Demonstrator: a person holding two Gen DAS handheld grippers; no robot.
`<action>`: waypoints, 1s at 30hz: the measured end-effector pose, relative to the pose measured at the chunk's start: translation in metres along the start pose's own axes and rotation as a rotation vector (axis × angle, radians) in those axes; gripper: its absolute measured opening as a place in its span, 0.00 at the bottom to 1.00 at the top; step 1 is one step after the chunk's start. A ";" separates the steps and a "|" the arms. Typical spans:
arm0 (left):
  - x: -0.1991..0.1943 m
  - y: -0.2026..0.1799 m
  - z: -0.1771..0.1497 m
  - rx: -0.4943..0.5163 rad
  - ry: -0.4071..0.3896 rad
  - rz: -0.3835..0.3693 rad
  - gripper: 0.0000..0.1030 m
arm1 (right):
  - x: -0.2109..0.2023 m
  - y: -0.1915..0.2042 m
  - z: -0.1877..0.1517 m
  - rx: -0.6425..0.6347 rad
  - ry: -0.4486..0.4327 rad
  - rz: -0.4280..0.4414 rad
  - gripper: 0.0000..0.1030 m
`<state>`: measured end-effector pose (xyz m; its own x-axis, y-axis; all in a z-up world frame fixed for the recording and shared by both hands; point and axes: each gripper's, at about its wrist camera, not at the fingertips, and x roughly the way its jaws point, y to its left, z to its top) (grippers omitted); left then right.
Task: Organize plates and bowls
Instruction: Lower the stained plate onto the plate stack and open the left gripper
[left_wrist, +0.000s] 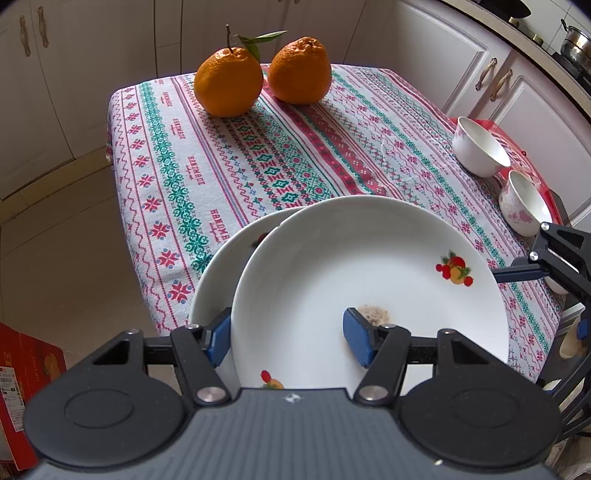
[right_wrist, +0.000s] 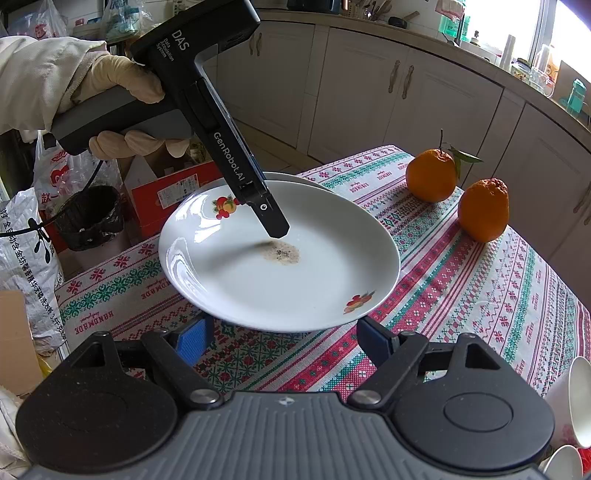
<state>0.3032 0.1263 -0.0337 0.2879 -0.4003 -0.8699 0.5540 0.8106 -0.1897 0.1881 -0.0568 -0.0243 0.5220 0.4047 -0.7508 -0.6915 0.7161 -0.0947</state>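
Note:
A white plate with fruit prints and a brown stain (left_wrist: 369, 273) is tilted above a second white plate (left_wrist: 218, 273) on the patterned tablecloth. My left gripper (left_wrist: 288, 338) straddles the upper plate's near rim, one blue pad outside and one inside; its jaws stand wide, so the grip is unclear. In the right wrist view the same plate (right_wrist: 280, 266) hangs tilted with the left gripper's finger (right_wrist: 273, 221) over it. My right gripper (right_wrist: 284, 341) is open and empty just before the plate's edge. Two white floral bowls (left_wrist: 480, 151) (left_wrist: 524, 208) stand at the table's right.
Two oranges (left_wrist: 229, 83) (left_wrist: 299, 70) sit at the table's far end. A red tray (left_wrist: 517, 147) lies under the bowls. White cabinets (left_wrist: 461, 62) surround the table. A red box (right_wrist: 173, 192), a bin (right_wrist: 90, 218) and bags stand on the floor beside it.

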 end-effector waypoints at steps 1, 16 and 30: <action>0.000 0.000 0.000 0.000 0.000 0.000 0.60 | 0.000 0.000 0.000 0.001 0.000 0.000 0.85; -0.017 0.001 0.002 0.009 -0.048 0.025 0.62 | 0.004 0.002 0.001 0.001 -0.003 0.001 0.85; -0.020 -0.004 -0.002 0.016 -0.086 0.085 0.73 | -0.009 -0.006 -0.017 0.037 -0.006 -0.033 0.96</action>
<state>0.2938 0.1316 -0.0160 0.4004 -0.3663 -0.8400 0.5372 0.8365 -0.1087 0.1790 -0.0740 -0.0278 0.5473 0.3837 -0.7438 -0.6551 0.7495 -0.0954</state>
